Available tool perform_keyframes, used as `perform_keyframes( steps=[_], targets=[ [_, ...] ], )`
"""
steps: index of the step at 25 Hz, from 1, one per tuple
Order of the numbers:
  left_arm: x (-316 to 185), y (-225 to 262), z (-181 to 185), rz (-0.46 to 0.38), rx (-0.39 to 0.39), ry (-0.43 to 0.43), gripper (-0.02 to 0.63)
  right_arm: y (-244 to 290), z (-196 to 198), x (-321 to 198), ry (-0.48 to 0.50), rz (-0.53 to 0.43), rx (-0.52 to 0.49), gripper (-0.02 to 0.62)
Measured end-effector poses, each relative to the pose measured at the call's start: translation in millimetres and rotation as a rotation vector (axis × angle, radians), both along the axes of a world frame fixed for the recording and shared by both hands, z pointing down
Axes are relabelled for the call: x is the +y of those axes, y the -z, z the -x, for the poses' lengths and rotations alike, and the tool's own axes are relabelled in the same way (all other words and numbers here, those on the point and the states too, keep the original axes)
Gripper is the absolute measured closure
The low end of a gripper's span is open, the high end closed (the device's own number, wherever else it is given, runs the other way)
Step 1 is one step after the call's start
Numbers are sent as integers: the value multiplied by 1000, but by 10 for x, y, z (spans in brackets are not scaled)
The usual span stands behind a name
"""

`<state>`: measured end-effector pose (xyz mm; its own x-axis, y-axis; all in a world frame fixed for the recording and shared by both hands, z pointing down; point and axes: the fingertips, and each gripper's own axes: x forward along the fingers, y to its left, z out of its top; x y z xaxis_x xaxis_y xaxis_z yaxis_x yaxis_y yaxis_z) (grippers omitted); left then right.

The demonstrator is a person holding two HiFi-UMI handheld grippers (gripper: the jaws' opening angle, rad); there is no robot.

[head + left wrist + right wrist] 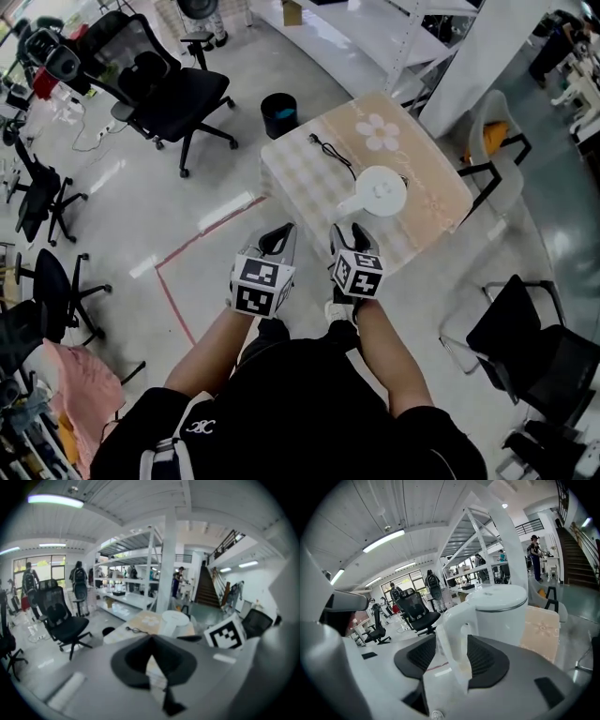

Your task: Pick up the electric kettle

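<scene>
A white electric kettle (380,190) stands on the small table (300,178) with a beige checked cloth, its handle (349,208) turned toward me. My right gripper (349,230) is at the table's front edge, open, with the handle (457,634) standing between its two dark pads and a gap showing on the left side. The kettle body (501,613) fills the middle of the right gripper view. My left gripper (278,234) hovers beside it to the left, shut with nothing in it. In the left gripper view the kettle (174,622) sits beyond the closed jaw tips (151,641).
A black cable (330,150) lies on the table behind the kettle. A black bin (278,114) stands past the table's far corner. A black office chair (159,89) is at the upper left, a grey chair (492,141) right of the table, another black chair (534,347) lower right.
</scene>
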<state>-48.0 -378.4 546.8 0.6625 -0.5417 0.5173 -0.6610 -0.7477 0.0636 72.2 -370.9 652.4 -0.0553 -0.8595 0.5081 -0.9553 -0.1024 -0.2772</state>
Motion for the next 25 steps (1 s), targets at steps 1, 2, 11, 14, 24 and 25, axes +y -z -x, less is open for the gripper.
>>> perform_keyframes(
  steps=[1,2,11,14,24,25],
  targets=[
    [15,-14,46,-2,-9,13,606,-49,-3,-45,5,7,4,410],
    [25,-23,97,-3,-19,29,607,-91,2,-91,10,10,6,410],
    [2,-31,598,0,-79,217,606,-414,42,-415,46,36,104,410],
    [-27,-47,728,4,-82,274,606,-457,46,-532,61,30,119,410],
    [-48,-113,844,9,-103,319,606,-436,117,-732,116,-31,191,417],
    [-53,-119,850,9,-106,320,606,-436,114,-740,119,-38,202,422]
  ],
)
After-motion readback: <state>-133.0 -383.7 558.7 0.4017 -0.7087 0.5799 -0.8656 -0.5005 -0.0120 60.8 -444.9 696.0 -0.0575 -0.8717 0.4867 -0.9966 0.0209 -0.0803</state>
